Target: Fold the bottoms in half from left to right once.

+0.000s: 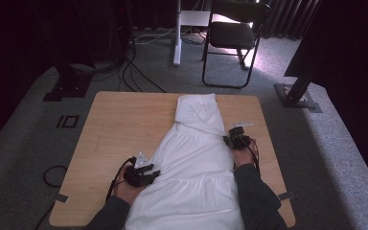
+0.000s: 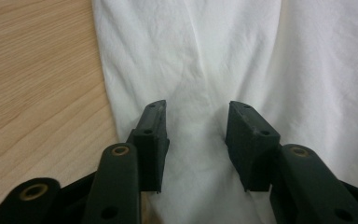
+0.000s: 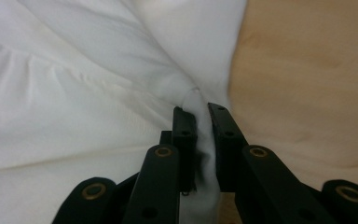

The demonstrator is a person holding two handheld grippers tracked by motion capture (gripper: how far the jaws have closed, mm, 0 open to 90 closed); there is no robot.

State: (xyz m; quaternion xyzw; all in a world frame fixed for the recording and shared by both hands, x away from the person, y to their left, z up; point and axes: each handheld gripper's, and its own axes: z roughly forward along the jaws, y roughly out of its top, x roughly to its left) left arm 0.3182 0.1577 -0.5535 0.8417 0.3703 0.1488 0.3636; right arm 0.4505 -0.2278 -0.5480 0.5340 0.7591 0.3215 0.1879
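I have a white cotton garment with gathered tiers [image 1: 191, 158] spread lengthwise down the pale wooden bench [image 1: 120, 124], its narrow folded end away from me and its wide end hanging off the near edge between my forearms.

My right gripper [image 3: 200, 116] has its jaws clenched on a pinch of the garment's side edge: in the right gripper view a ridge of white cloth is squeezed between them and stands up just past their tips, with bare wood off to the right of the jaws. In the high view that gripper [image 1: 237, 139] sits at the cloth's edge, about where the narrow upper part widens.

My left gripper [image 2: 196, 121] is released. Its jaws stand well apart, flat cloth lies between and ahead of them, and the garment's edge runs just left of the left jaw with bench beyond it. In the high view it [image 1: 141, 173] rests at the opposite edge, nearer me.

I judge the step in hand is taking hold on the left to match the right. To do it well, I should shift the left jaws sideways so the edge itself falls between them, dip one jaw under the cloth, then close on every layer. The fabric looks thin and limp, so a shallow bite could slip.
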